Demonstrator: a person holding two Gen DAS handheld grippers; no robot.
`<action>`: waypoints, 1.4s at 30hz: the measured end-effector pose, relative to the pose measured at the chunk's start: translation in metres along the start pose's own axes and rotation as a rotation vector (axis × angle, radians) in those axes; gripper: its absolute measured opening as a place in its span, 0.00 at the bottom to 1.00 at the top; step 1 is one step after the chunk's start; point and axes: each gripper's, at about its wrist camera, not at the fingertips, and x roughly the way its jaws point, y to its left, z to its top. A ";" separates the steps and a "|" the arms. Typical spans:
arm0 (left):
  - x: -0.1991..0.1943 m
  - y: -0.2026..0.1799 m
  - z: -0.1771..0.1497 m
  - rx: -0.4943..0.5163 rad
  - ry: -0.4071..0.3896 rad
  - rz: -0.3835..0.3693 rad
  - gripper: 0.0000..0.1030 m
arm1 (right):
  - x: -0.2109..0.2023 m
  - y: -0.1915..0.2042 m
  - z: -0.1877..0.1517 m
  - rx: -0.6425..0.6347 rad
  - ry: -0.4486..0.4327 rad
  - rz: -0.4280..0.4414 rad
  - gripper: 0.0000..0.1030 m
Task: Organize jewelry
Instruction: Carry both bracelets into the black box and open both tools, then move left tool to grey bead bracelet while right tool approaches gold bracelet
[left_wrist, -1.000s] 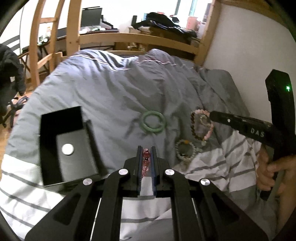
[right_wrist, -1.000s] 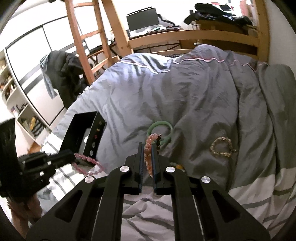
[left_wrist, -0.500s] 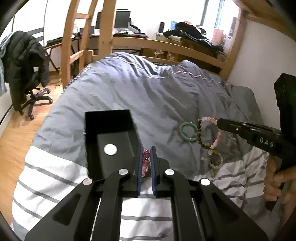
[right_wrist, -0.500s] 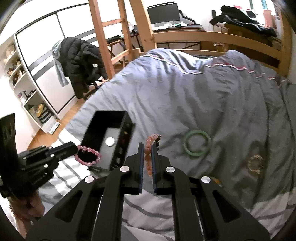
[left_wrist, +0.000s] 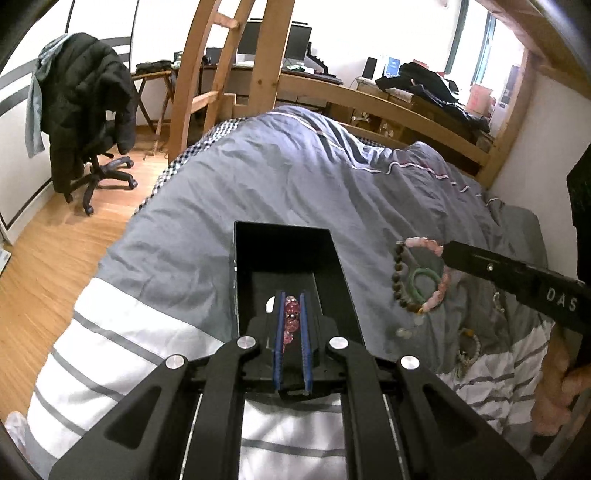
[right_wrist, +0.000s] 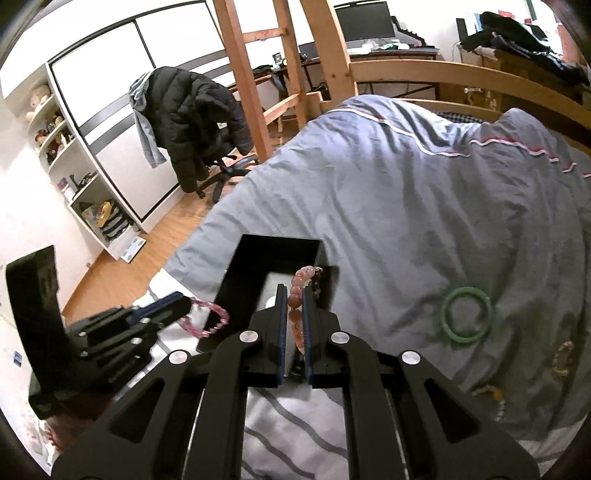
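On the grey duvet, a black rectangular box lies open with a round silver disc on its floor. To its right on the fabric rest a smooth green bangle and, nearer the right edge, a small gold bead bracelet. The left gripper, jaws nearly closed, pinches a dark pink bead bracelet over the box. The right gripper clamps a pale pink and brown bead bracelet, hanging above the bangle.
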 end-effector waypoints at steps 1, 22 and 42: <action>0.002 0.000 0.000 -0.001 0.001 -0.002 0.08 | 0.003 0.001 0.000 0.006 0.005 0.006 0.08; 0.029 0.009 -0.003 -0.028 0.064 0.029 0.17 | 0.054 0.007 -0.021 0.040 0.109 0.073 0.09; 0.013 -0.012 -0.004 0.030 -0.022 0.049 0.90 | -0.002 -0.028 -0.027 0.003 -0.057 -0.120 0.93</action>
